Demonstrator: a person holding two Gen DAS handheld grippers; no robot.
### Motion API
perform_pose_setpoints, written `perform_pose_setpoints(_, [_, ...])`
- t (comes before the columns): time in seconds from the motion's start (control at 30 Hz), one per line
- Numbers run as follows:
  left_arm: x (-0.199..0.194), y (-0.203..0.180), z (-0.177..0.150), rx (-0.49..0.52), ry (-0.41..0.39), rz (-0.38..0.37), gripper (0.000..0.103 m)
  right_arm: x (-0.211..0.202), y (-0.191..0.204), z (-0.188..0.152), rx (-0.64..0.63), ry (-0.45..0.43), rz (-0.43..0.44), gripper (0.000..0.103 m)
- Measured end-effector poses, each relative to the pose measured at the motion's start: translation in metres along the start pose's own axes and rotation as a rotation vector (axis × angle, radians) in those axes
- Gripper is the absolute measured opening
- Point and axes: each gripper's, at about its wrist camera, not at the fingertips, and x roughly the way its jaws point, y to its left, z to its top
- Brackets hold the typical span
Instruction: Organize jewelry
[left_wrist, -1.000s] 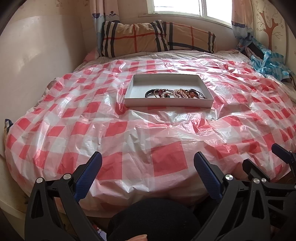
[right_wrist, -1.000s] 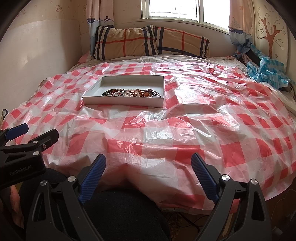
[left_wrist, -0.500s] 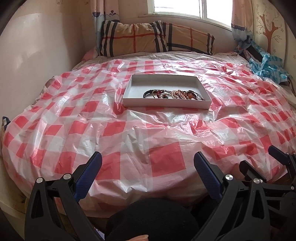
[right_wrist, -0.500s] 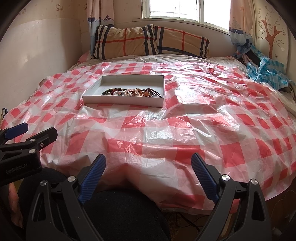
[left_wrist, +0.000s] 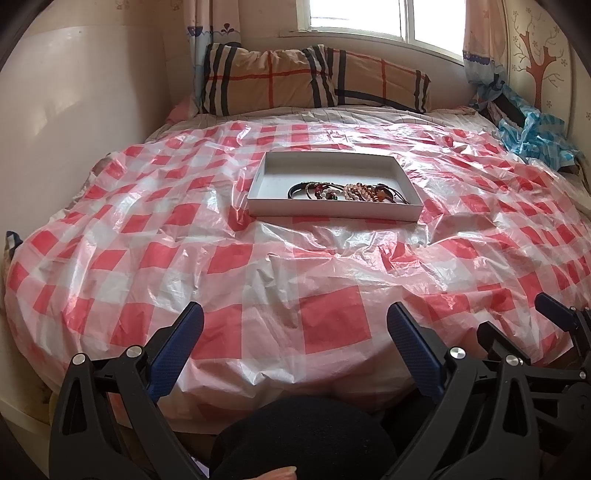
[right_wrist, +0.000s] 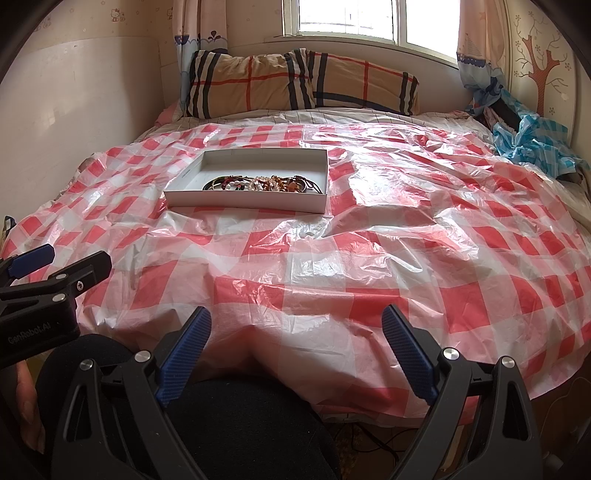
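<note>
A shallow white box (left_wrist: 258, 188) sits on the bed's red-and-white checked plastic sheet (left_wrist: 258, 258). A tangle of bead bracelets and dark cords (left_wrist: 347, 192) lies along its near wall. The box also shows in the right wrist view (right_wrist: 184, 184), with the jewelry (right_wrist: 258, 183) inside. My left gripper (left_wrist: 295, 332) is open and empty over the near edge of the bed. My right gripper (right_wrist: 295, 332) is open and empty, also at the near edge, to the right of the left one. Each gripper shows at the other view's edge.
Plaid pillows (left_wrist: 314, 81) lie at the head of the bed under the window. A crumpled blue plastic sheet (left_wrist: 532, 134) lies at the far right. A wall (left_wrist: 74, 110) runs along the left side. My dark-clothed knee (right_wrist: 240, 424) is below the grippers.
Both views have risen and tilted slightly, so the box sits a little lower in the frames. Both grippers stay open and empty.
</note>
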Motion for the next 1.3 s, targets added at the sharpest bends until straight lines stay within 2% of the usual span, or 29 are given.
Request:
perform_pose_setpoints(0.57, [0.0,0.001,0.0,-0.001,0.003,-0.002,0.095,0.0,0.0,0.0,-0.001,0.0,0.0,0.09])
perform_pose_setpoints(0.9, [0.007,0.003,-0.002,-0.014,0.043,-0.028,0.095,0.0,0.0,0.0,-0.002,-0.001,-0.002,0.091])
perform_pose_setpoints(1.07, [0.014,-0.001,-0.001,0.015,0.092,0.021,0.095,0.0,0.001,0.001,-0.004,-0.001,-0.002,0.091])
perform_pose_setpoints(1.2, [0.013,-0.005,-0.002,0.048,0.088,0.073,0.095,0.0,0.001,0.001,-0.003,-0.001,-0.002,0.091])
perform_pose_setpoints(1.3, [0.005,-0.006,-0.003,0.068,0.045,0.089,0.095,0.0,0.001,0.001,-0.003,-0.001,-0.002,0.091])
